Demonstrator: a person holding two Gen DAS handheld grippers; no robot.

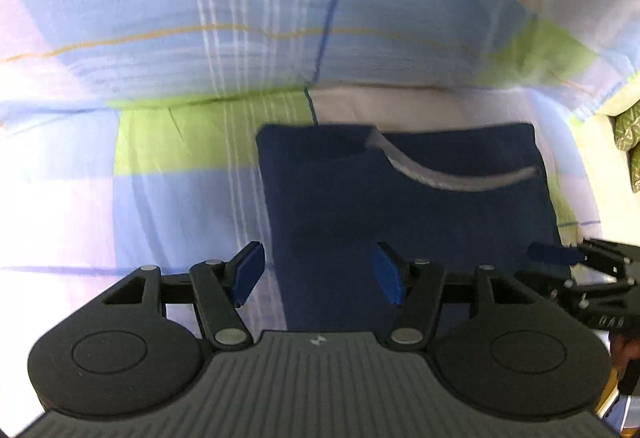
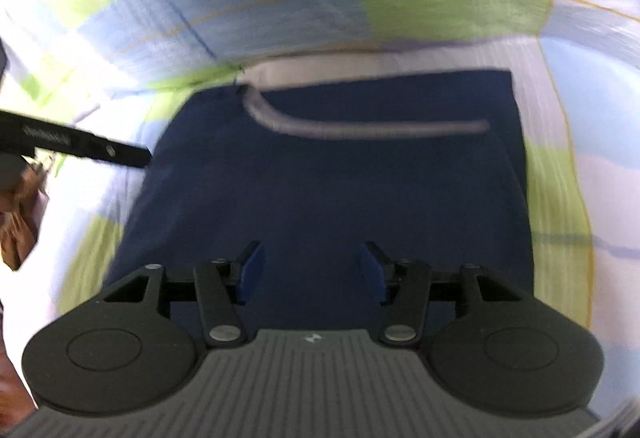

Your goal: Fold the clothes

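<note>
Left gripper (image 1: pixel 316 272) is sitting with its jaws spread apart and nothing caught between the blue pads (image 1: pixel 249 270), just air and fabric underneath. It's over the left edge of the folded navy garment (image 1: pixel 404 222), so one pad hangs over the bedsheet and the other over the navy cloth. Same deal on the other side: the right gripper (image 2: pixel 310 272) has its jaws parted too, nothing pinched, and it's parked right above the near half of the navy piece.

The garment itself is folded into a neat rectangle, lying flat on a checked bedsheet (image 1: pixel 180 198) with pale blue, lime green, lilac and white blocks, plus thin orange and dark blue lines running through it. There's a light grey curved trim (image 1: pixel 452 174) across the upper part of the fold, looks like a neckline or some kind of edging, but the frames are pretty smeared so I can't say which.

From the left wrist view the right gripper's tip pokes in at the far right, just past the garment's right edge. From the right wrist view the left gripper shows as a black bar on the left, near the garment's left edge, with a bit of the person's hand (image 2: pixel 20 214) behind it.
</note>
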